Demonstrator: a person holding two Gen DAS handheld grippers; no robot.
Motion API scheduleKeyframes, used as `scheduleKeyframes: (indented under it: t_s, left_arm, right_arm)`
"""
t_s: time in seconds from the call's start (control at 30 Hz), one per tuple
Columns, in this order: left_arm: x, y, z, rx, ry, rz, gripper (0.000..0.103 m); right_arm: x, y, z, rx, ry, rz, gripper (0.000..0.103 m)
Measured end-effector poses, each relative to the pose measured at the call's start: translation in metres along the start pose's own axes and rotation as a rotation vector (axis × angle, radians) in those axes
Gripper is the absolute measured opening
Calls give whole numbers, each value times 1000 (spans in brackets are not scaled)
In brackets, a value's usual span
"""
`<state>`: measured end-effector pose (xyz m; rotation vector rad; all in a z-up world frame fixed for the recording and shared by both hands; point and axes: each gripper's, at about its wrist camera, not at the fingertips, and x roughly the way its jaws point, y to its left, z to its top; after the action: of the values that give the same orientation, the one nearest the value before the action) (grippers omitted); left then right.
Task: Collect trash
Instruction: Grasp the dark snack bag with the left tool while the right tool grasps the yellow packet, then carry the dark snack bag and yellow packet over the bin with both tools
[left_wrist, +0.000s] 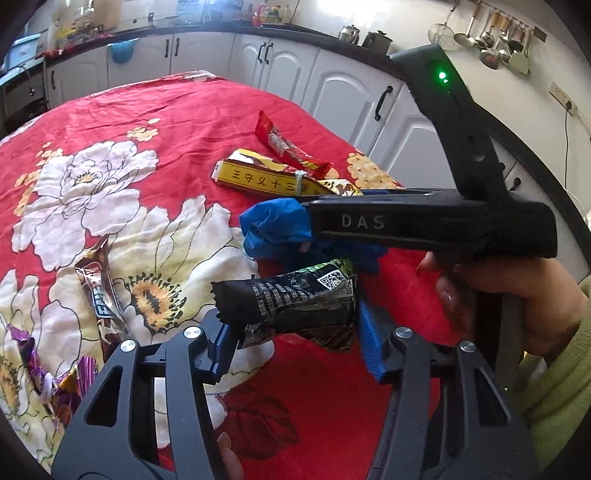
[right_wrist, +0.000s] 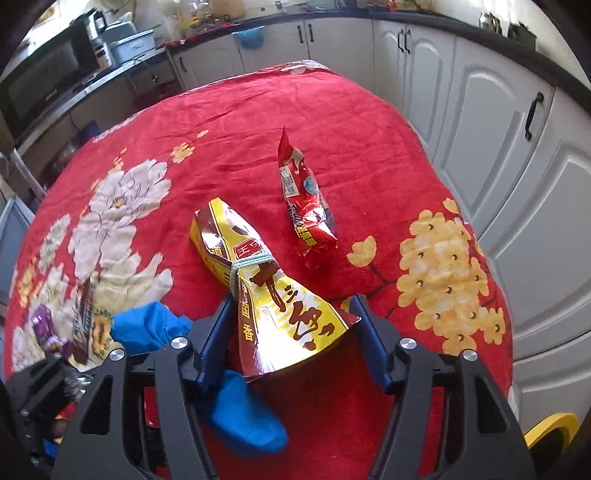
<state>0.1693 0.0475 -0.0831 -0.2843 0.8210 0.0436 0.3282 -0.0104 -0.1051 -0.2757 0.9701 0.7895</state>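
My left gripper (left_wrist: 295, 332) has its blue fingers around a crumpled black wrapper (left_wrist: 291, 302) with a QR code, held above the red cloth. A blue plastic bag (left_wrist: 277, 229) lies just beyond it, under my right gripper's black body (left_wrist: 424, 229). In the right wrist view my right gripper (right_wrist: 291, 332) is open, its fingers on either side of a yellow and brown packet (right_wrist: 266, 288) tied with a pale string. The blue bag (right_wrist: 247, 417) shows under its left finger. A red wrapper (right_wrist: 306, 210) lies further out; it also shows in the left wrist view (left_wrist: 288, 144).
The table wears a red flowered cloth (right_wrist: 221, 122). A brown wrapper (left_wrist: 99, 291) and a purple wrapper (left_wrist: 33, 362) lie at its left. White kitchen cabinets (right_wrist: 498, 122) stand close on the right and behind. Utensils (left_wrist: 498, 40) hang on the wall.
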Motion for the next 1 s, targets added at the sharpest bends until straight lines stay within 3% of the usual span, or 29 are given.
scheduleKeyframes:
  t_s: [0.17, 0.5, 1.0]
  left_arm:
    - [-6, -3, -1, 12, -8, -4, 44]
    - [-25, -17, -4, 52, -27, -29, 37]
    - [-45, -49, -7, 124, -67, -72, 33]
  right_arm:
    - [-10, 0, -13, 14, -16, -6, 58]
    - [-57, -27, -44, 188, -122, 1, 58]
    - [-122, -61, -81, 264, -217, -47, 58]
